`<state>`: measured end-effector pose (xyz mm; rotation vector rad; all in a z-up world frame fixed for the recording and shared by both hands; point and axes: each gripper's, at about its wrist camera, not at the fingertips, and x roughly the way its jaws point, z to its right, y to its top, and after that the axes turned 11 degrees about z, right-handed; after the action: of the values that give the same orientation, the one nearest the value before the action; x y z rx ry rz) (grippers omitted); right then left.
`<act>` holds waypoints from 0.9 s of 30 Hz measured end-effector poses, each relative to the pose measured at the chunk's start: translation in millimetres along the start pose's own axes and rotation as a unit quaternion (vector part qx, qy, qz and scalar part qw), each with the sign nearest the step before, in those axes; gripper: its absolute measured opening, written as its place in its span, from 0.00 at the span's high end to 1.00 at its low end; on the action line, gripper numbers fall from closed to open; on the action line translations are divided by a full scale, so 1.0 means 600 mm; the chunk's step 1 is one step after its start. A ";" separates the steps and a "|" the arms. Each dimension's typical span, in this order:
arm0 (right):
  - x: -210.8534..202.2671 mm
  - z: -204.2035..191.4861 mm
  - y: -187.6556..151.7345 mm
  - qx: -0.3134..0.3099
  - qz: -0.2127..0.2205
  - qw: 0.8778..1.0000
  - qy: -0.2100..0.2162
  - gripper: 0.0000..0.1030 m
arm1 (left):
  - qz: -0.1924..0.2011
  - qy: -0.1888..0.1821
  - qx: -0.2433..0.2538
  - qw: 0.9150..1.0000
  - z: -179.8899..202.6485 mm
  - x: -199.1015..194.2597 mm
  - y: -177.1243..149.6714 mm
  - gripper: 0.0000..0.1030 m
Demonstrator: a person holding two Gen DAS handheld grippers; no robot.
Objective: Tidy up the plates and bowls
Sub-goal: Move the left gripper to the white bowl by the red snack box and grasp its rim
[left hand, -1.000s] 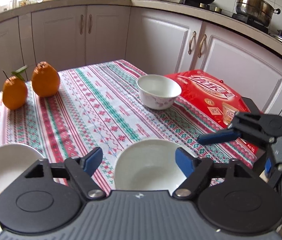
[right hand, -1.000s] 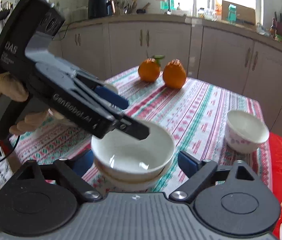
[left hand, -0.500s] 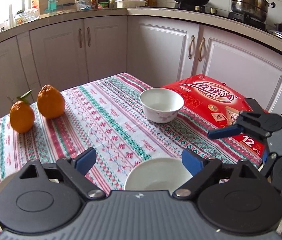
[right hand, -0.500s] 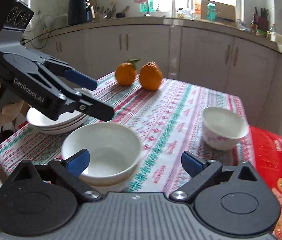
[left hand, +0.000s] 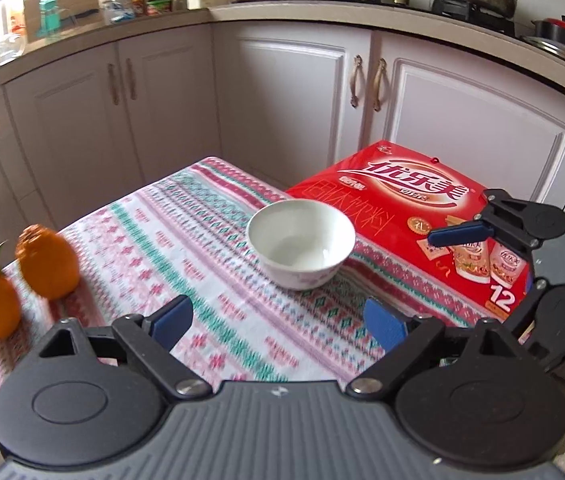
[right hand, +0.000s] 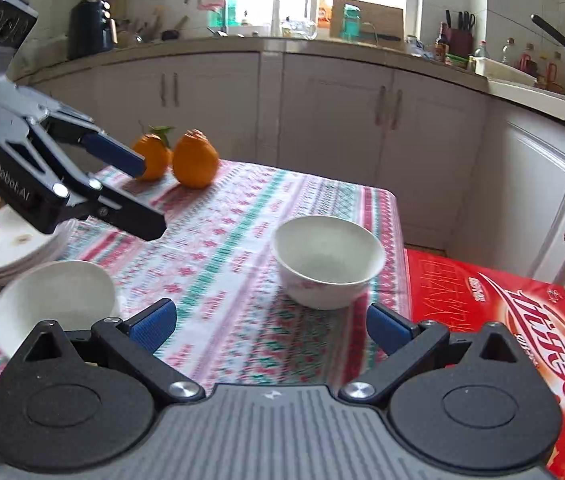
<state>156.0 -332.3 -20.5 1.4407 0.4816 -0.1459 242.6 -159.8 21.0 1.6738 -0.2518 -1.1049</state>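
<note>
A white bowl with a floral band (left hand: 300, 242) stands on the striped tablecloth beside a red box; it also shows in the right wrist view (right hand: 328, 260). My left gripper (left hand: 278, 324) is open and empty, raised short of that bowl. My right gripper (right hand: 270, 326) is open and empty, with the bowl ahead, slightly right. A second white bowl (right hand: 52, 300) sits at lower left in the right wrist view, stacked on another bowl. A stack of white plates (right hand: 10, 246) lies behind it, partly hidden by the left gripper's body (right hand: 34, 160).
Two oranges (left hand: 46, 266) stand at the table's far left corner. A red drinks box (left hand: 410, 216) lies off the table's right edge. White cabinets (left hand: 282, 92) and a cluttered counter surround the table. The right gripper's fingers (left hand: 458, 234) hover over the box.
Both grippers have drawn back and up from the near bowl, which has dropped out of the left wrist view. The right gripper has swung right toward the floral bowl.
</note>
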 end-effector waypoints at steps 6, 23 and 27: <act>0.053 0.034 -0.006 -0.012 -0.016 1.000 -0.012 0.01 | -0.013 -0.022 0.001 1.000 -0.006 0.083 0.028 0.11; 0.159 0.082 -0.014 -0.023 -0.036 0.999 0.004 0.11 | -0.062 -0.055 -0.016 0.996 -0.038 0.245 0.036 0.33; 0.169 0.084 -0.015 -0.024 -0.040 0.999 0.008 0.15 | -0.070 -0.059 -0.020 0.996 -0.043 0.263 0.037 0.37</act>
<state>254.7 -363.2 -66.6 1.3770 0.5527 -0.1848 356.7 -253.1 -44.6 1.6131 -0.1891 -1.3068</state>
